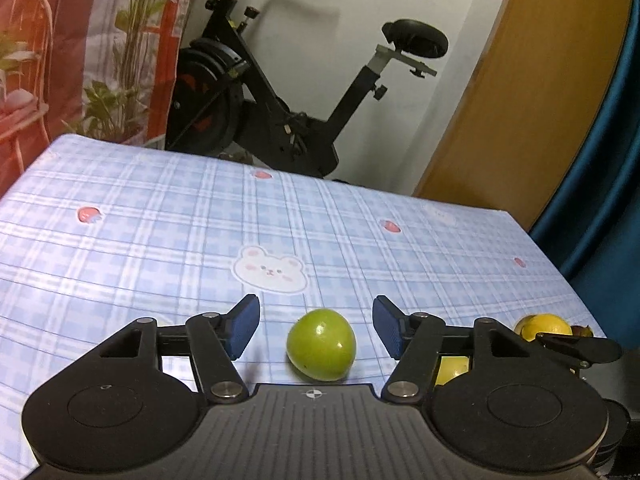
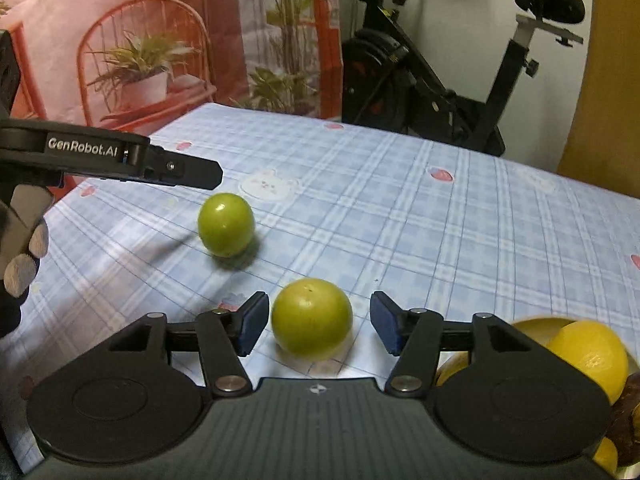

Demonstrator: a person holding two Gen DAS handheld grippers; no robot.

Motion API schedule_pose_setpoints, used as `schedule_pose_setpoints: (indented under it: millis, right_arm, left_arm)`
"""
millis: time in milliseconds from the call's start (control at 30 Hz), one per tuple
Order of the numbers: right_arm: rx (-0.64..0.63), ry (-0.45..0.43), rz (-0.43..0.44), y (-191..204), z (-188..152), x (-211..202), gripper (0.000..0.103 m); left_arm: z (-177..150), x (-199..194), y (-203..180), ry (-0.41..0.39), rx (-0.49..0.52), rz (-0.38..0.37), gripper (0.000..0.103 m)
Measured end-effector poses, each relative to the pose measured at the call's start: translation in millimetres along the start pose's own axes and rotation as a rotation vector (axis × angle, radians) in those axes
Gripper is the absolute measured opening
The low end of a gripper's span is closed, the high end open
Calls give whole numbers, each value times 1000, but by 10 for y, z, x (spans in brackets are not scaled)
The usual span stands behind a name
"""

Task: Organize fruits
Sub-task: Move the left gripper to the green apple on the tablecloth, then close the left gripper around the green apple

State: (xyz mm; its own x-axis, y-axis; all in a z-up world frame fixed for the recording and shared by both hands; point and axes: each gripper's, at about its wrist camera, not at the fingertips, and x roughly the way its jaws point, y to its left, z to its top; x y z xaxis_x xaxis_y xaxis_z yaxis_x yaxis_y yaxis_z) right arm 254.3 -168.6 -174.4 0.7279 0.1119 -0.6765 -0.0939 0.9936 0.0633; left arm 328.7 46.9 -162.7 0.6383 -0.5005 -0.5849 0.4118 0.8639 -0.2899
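Note:
A green fruit [image 1: 321, 345] lies on the blue checked tablecloth [image 1: 160, 232], between the fingers of my left gripper [image 1: 316, 309]. The jaws stand open, with a gap on each side of it. A yellower green fruit [image 2: 312, 318] sits between the blue pads of my right gripper [image 2: 318, 305], which is also open and does not touch it. In the right wrist view the first green fruit [image 2: 226, 224] lies further left, under a black finger of the left gripper [image 2: 192, 171]. A gloved hand [image 2: 20, 268] holds that gripper.
A yellow bowl [image 2: 536, 323] at the near right holds yellow fruit [image 2: 588, 354] and something brown [image 2: 628, 408]; the yellow fruit [image 1: 544, 326] also shows in the left wrist view. An exercise bike [image 1: 280, 120] stands beyond the table's far edge.

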Motion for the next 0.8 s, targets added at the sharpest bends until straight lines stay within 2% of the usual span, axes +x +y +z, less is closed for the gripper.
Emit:
schedule_pose_setpoints:
  millis: [100,267,800]
  right_arm:
    - [0,7,8,12,1,16,54]
    - [5,5,27,-4,-14,5,49]
    - [14,-5,35,-21,-28,2,49]
  left_arm:
    - [-31,88,-9,25,-3,-16,66]
    - [-99,163,-29,49,2,-3,66]
    - [-122,283,6,83,-32,42,64]
